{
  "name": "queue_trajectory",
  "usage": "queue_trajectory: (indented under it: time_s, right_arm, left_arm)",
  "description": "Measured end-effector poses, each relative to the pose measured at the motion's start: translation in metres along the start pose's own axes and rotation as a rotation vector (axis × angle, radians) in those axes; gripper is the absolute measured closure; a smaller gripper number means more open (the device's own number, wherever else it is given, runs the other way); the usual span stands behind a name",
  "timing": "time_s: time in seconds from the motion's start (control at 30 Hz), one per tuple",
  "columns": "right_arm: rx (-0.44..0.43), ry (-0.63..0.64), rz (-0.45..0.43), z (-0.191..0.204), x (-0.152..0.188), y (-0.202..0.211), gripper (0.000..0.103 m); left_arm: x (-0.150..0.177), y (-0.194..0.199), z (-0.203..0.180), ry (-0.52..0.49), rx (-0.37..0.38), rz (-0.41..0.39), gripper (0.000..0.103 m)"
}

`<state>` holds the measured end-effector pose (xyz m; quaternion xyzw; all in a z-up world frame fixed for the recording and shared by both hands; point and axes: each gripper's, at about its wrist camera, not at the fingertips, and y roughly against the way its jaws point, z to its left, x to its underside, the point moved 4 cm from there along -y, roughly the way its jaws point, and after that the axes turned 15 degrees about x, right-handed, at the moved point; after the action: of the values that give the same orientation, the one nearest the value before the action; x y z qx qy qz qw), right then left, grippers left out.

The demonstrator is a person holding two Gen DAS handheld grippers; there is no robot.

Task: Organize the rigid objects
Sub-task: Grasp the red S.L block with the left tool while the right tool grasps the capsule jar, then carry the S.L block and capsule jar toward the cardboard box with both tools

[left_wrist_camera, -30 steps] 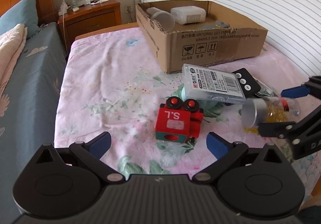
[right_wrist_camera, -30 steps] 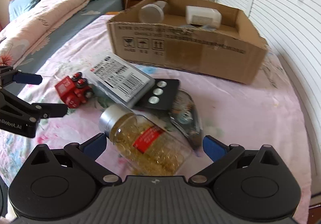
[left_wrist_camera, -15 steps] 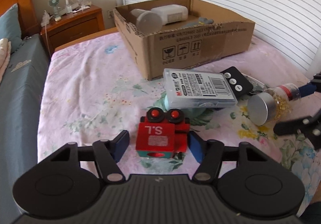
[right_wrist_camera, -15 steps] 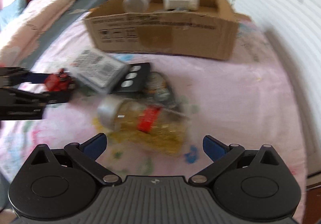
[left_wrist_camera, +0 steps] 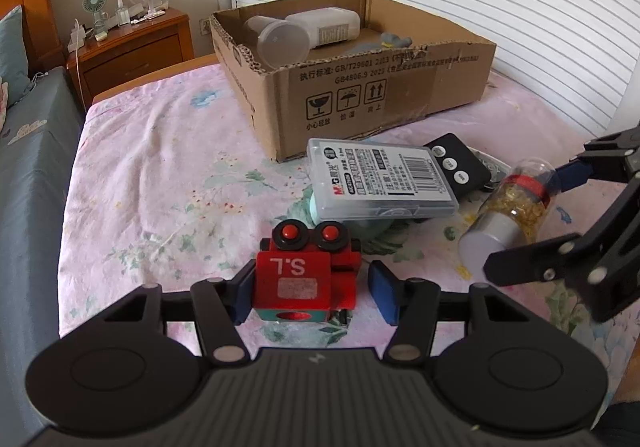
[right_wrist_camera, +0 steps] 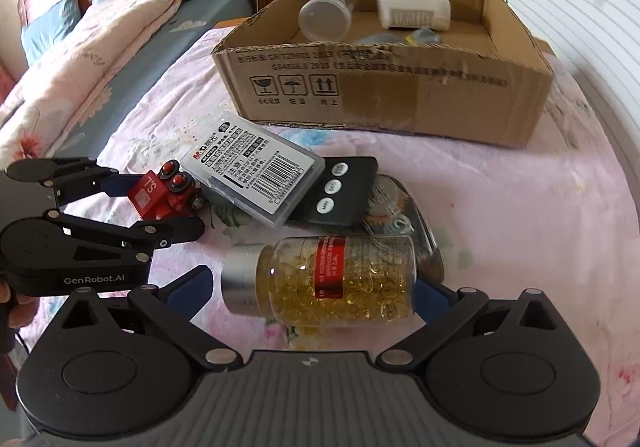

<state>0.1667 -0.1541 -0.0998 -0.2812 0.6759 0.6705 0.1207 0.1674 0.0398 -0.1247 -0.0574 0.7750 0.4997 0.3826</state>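
While left gripper [left_wrist_camera: 308, 291] straddles red wooden toy train block [left_wrist_camera: 304, 279], pads not yet seated, close squarely; keep right gripper [right_wrist_camera: 316, 287] wide around capsule-filled clear bottle [right_wrist_camera: 320, 279].

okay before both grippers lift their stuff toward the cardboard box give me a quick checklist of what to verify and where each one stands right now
1. Left gripper straddles the red toy block: ok.
2. Left pads touching the block on both sides: not ok, a gap shows at the right pad.
3. Right gripper straddles the capsule bottle, which lies on its side: ok.
4. Right pads clamped on the bottle: cannot tell; the far pad is hidden behind it.
5. Bottle's silver cap on: ok.
6. Free floor space in the cardboard box: ok.
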Motion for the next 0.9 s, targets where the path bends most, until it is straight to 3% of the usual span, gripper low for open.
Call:
queue_trajectory:
  time_s: [0.27, 0.4, 0.47, 0.9]
  right_arm:
    - [0.079, 0.040, -0.005, 0.012, -0.005, -0.005, 0.000]
    - [0.123, 0.076, -0.014, 0.015, -0.003, -0.005, 0.000]
    - [0.139, 0.094, -0.016, 0.015, -0.002, -0.004, 0.006]
    - [0.126, 0.147, -0.047, 0.006, 0.002, 0.005, 0.007]
  left_arm:
    - [-0.001, 0.000, 0.000, 0.004, -0.023, -0.001, 0.046]
    - [-0.001, 0.000, 0.000, 0.007, -0.025, 0.002, 0.052]
    - [-0.001, 0.001, 0.000, 0.009, -0.025, 0.003, 0.053]
    - [0.000, 0.010, -0.002, -0.021, -0.045, 0.037, 0.053]
